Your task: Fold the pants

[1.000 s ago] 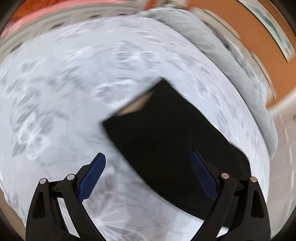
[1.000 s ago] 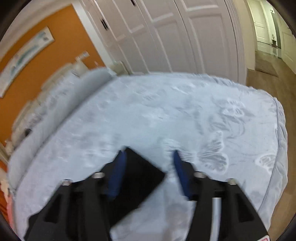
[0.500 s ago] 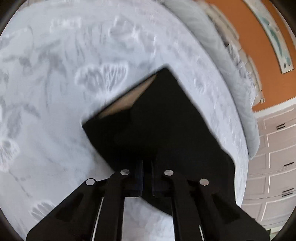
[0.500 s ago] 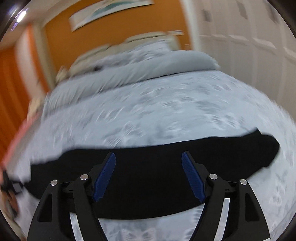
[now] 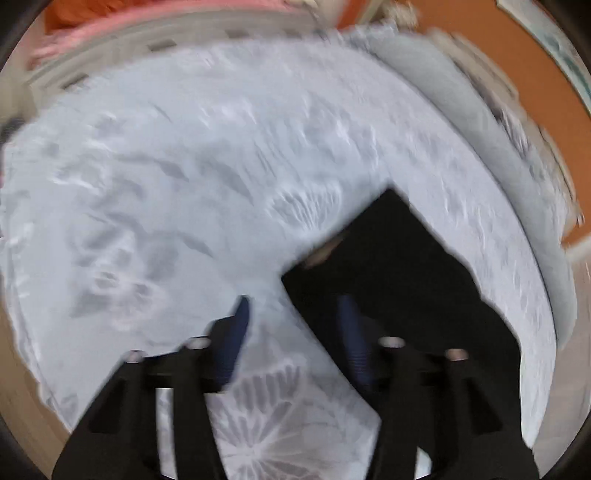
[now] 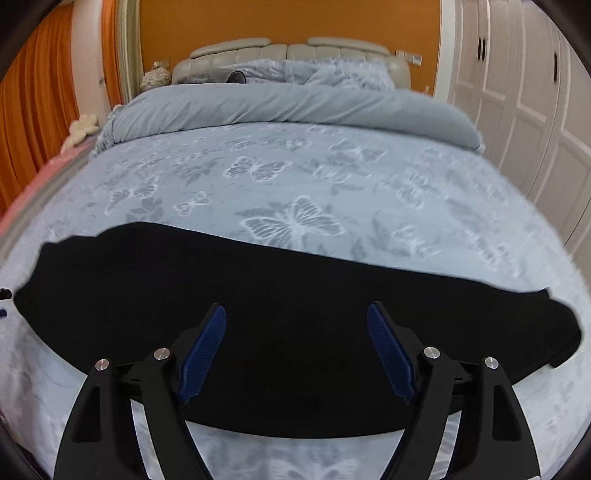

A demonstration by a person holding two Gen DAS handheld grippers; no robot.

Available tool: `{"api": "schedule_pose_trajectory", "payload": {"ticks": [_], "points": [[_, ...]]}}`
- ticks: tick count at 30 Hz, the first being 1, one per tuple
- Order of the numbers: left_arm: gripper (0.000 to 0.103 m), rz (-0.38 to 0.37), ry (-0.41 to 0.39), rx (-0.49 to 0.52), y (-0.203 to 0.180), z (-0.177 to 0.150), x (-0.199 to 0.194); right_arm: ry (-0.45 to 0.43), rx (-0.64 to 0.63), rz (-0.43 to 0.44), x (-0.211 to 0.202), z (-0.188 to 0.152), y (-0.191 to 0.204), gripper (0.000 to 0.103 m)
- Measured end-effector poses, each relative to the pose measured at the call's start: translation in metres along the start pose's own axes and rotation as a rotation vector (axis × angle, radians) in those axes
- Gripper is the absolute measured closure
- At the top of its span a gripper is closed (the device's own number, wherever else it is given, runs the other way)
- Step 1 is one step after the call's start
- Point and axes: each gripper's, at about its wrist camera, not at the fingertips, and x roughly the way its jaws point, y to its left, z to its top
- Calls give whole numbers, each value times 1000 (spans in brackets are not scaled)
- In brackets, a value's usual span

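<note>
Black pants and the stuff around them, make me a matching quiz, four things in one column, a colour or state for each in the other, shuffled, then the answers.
Column one:
1. pants
2. bedspread
3. right gripper
4. wall

Column two:
A. orange
B. open, holding nothing
C. pale blue with butterflies
D. black, lying flat in a long strip

Pairs: 1-D, 2-C, 3-B, 4-A
</note>
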Motion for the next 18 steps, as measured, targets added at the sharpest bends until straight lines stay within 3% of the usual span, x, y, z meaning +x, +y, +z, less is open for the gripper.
{"api": "schedule_pose_trajectory", "payload": {"ticks": [4, 5, 7, 9, 11, 15, 18], "points": [[43, -29, -92, 64, -22, -2, -22, 35, 21, 45, 16, 7, 13, 26], [41, -27, -96, 94, -33, -3, -20, 48, 33, 48, 21, 8, 15, 26], [22, -14, -86, 157, -48, -8, -14, 74, 69, 69, 28, 9, 16, 26], [19, -4, -63, 221, -62, -17, -5, 99, 99, 90, 31, 11, 9, 26], [19, -8, -43, 274, -74, -20, 1, 85, 107, 48, 27, 16, -6, 26], [19, 11, -50, 347, -81, -28, 4, 33, 246, -129, 7, 22, -97, 24], [16, 36, -50, 363, -83, -31, 7, 12, 556, -204, -19, 0, -206, 22]]}}
